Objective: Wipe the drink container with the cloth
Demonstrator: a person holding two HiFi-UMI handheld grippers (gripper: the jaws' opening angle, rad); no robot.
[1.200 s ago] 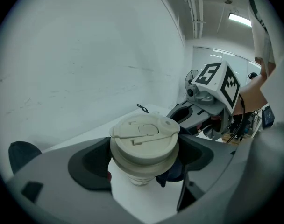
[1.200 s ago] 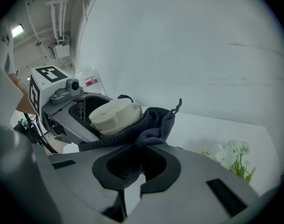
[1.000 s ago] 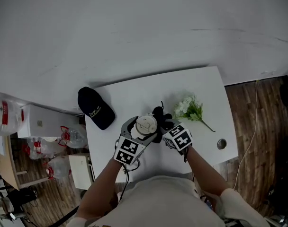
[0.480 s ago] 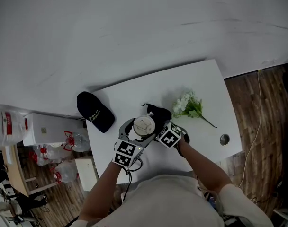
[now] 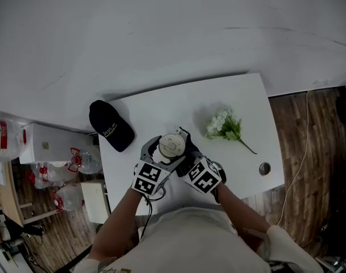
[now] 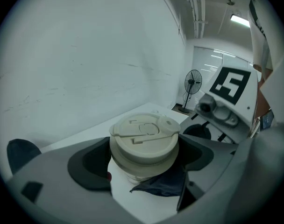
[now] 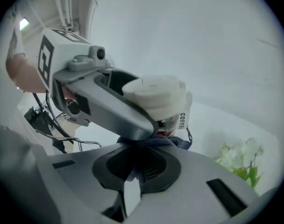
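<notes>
Drink container (image 5: 172, 145): cream-lidded cup with a printed sleeve, located above the front edge of the tabletop (image 5: 241, 101), left of centre. Whether its base rests on the surface cannot be told.

Left gripper (image 5: 164, 152): its jaws are closed round the body just under the lid, and the container is held upright.

Right gripper (image 5: 185, 161): its jaws are pinched on a fold of the dark cloth (image 5: 187, 152), which is pressed against the container's lower right side beneath the left gripper's jaw.

Change noted: a second earlier the cloth is shown bunched at the container's far right, toward the flowers (image 5: 225, 127). Now it is drawn round to the near right side, and the right gripper is pulled back toward the front edge. The container and its hold are little altered.

Meaning for the task: one wiping stroke down the right flank is judged to be under way or just completed. The left and far sides are judged not yet covered.

Also present: black cap (image 5: 111, 132), at the left edge, untouched.
</notes>
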